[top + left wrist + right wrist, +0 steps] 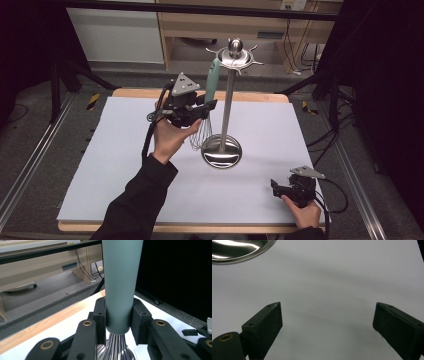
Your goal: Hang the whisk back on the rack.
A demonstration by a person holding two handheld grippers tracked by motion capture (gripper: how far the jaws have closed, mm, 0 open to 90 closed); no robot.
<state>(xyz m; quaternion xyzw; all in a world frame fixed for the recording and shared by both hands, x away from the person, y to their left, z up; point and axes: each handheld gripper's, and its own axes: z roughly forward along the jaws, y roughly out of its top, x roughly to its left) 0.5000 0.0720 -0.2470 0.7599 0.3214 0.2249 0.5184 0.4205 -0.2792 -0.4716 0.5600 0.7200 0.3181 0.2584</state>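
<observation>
A whisk with a teal handle (212, 80) and steel wires (201, 136) hangs upright beside a steel utensil stand (228, 105). My left gripper (206, 109) is shut on the lower end of that teal handle (121, 282); both pads press its sides, and the wires (117, 350) fan out just below. The handle's top reaches the stand's hook ring (235, 58); whether it hangs on a hook I cannot tell. My right gripper (278, 188) rests low over the white mat at the front right. Its jaws stand wide open (327, 322) with nothing between them.
The stand's round steel base (221, 151) sits mid-mat, its rim (239, 251) showing in the right gripper view. The white mat (125, 165) covers a wooden table (145, 93). Black frame rails and cables run along both sides.
</observation>
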